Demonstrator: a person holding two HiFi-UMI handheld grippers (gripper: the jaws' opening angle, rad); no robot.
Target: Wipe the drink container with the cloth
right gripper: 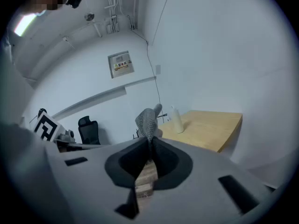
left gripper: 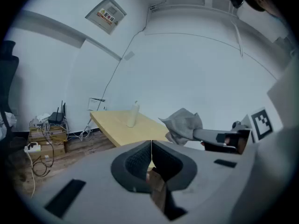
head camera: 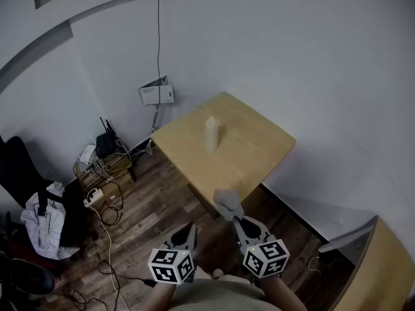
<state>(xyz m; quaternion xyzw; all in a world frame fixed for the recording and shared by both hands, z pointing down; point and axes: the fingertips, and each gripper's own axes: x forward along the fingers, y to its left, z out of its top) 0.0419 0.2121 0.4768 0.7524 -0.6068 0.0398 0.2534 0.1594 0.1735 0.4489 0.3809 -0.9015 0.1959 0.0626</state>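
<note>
The drink container (head camera: 211, 135), a pale upright bottle, is seen standing alone near the middle of the wooden counter (head camera: 259, 149). It is well apart from both tongs, which are held low in front of the person, off the near corner of the counter. The cloth (head camera: 227, 203) is clamped in the right tongs (head camera: 233, 216): in the right gripper view the two jaws are pressed together on its lower edge, and the grey cloth rises above them as a crumpled bunch. The left tongs (head camera: 189, 229) are clenched on nothing; in the left gripper view the jaws meet in a thin line with no thing between them. The wiping is judged not yet begun, so the step in hand is the approach to the counter. For this to be done well, the left tongs should probably be opened before the bottle is reached, so that the container can be gripped on its body and steadied. A tall narrow bottle like this may be tipped easily if it is pushed by the cloth from one side only. The cloth should be brought against the side of the bottle with the loose bunch forward, not the hard jaw tips, and a firm grip is advised, since only a small edge appears to be held.
</note>
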